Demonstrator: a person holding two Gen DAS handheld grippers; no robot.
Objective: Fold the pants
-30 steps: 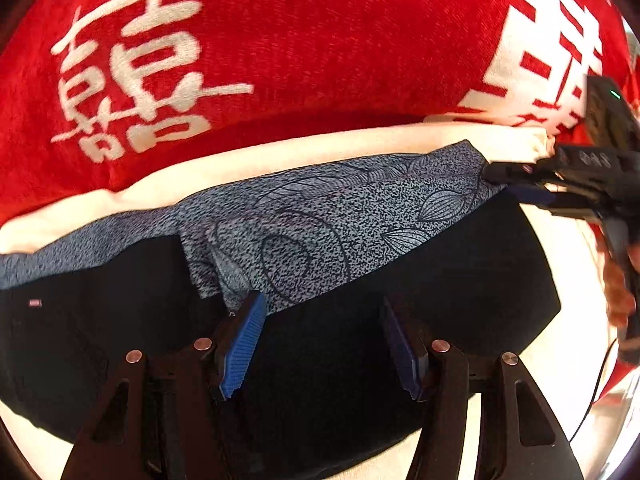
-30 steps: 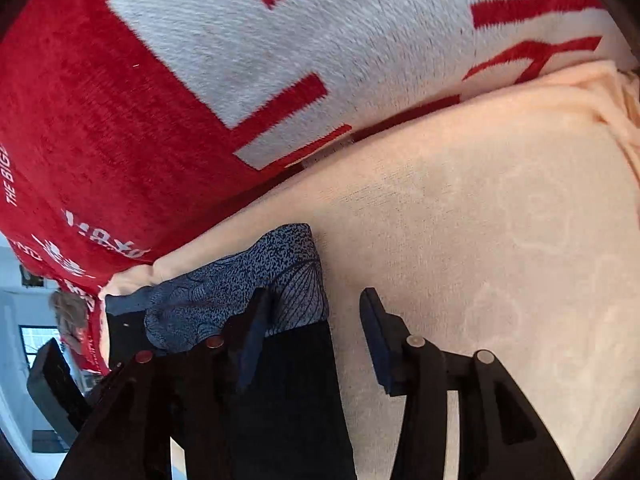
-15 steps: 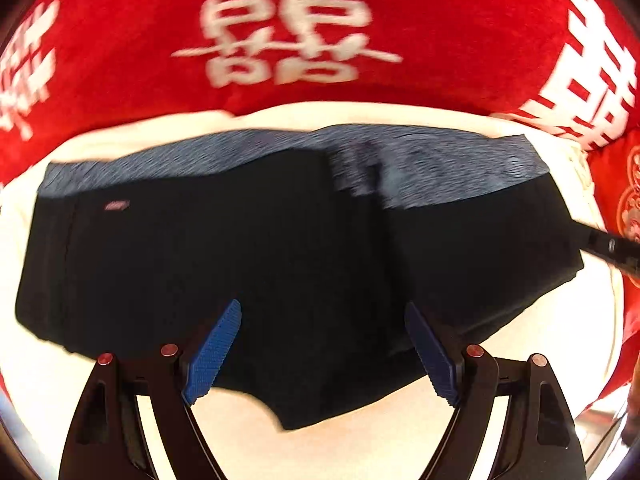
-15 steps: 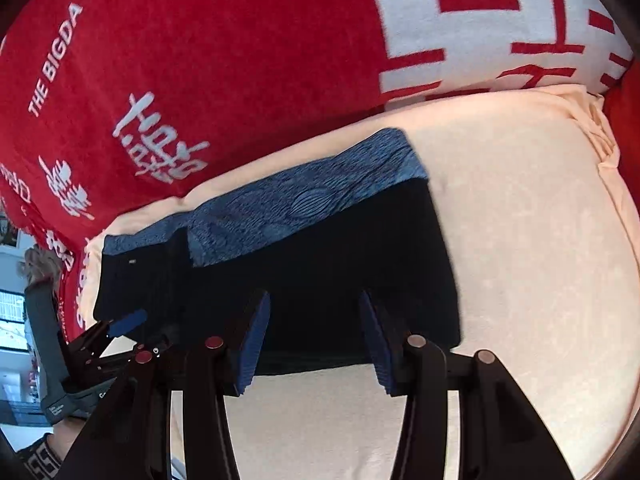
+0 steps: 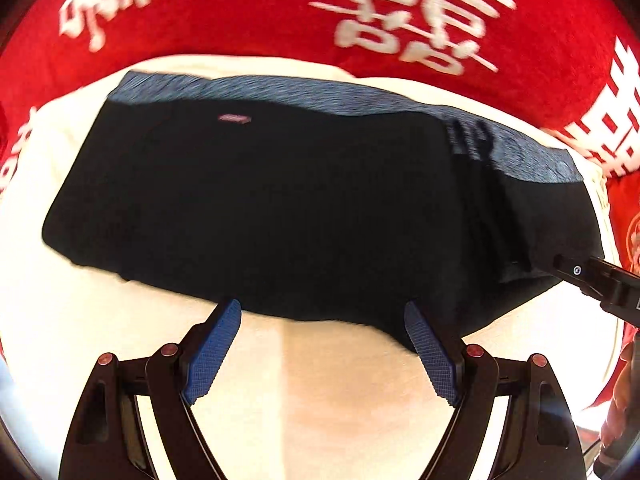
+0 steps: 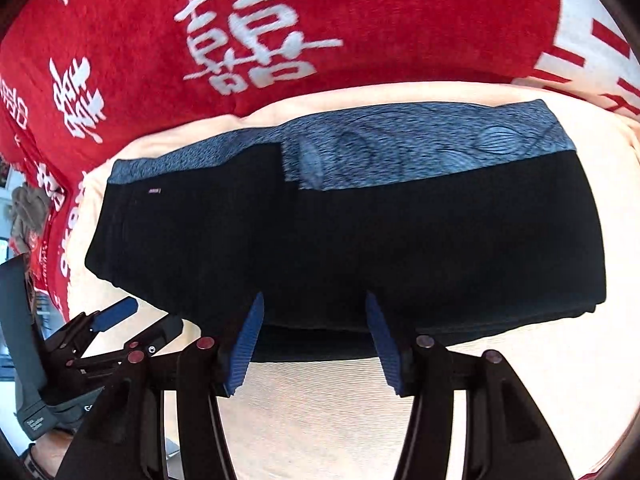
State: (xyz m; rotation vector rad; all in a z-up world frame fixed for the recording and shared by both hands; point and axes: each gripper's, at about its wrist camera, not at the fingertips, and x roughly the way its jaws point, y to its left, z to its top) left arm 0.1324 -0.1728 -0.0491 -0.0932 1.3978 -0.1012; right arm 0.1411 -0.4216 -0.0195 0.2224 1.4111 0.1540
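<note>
**Black pants lie folded on the cream cloth, both grippers spread**

The black pants [image 5: 304, 208] lie flat on a cream cloth [image 5: 340, 400], just ahead of both grippers. A blue-grey patterned waistband [image 6: 420, 152] runs along the far edge of the pants. One side of the pants is folded over the other, so the band shows in two layers. A tiny pink label [image 5: 234, 118] sits near the band, ahead and to the left.

The left gripper [image 5: 322, 344] is spread wide. Nothing is between its blue pads [image 5: 212, 352]. Their tips sit right at the near edge of the pants; whether they touch cannot be told.

The right gripper [image 6: 314, 344] is spread too and holds nothing. Its pads [image 6: 244, 348] sit over the near edge of the pants.

In the left wrist view, the right gripper pokes in from the right, by the corner of the pants. In the right wrist view, the left gripper shows low on the left, over the cream cloth.

Past the pants, a red blanket [image 6: 160, 40] with big white signs rises behind the cream cloth. Nothing lies between the grippers and the pants.
</note>
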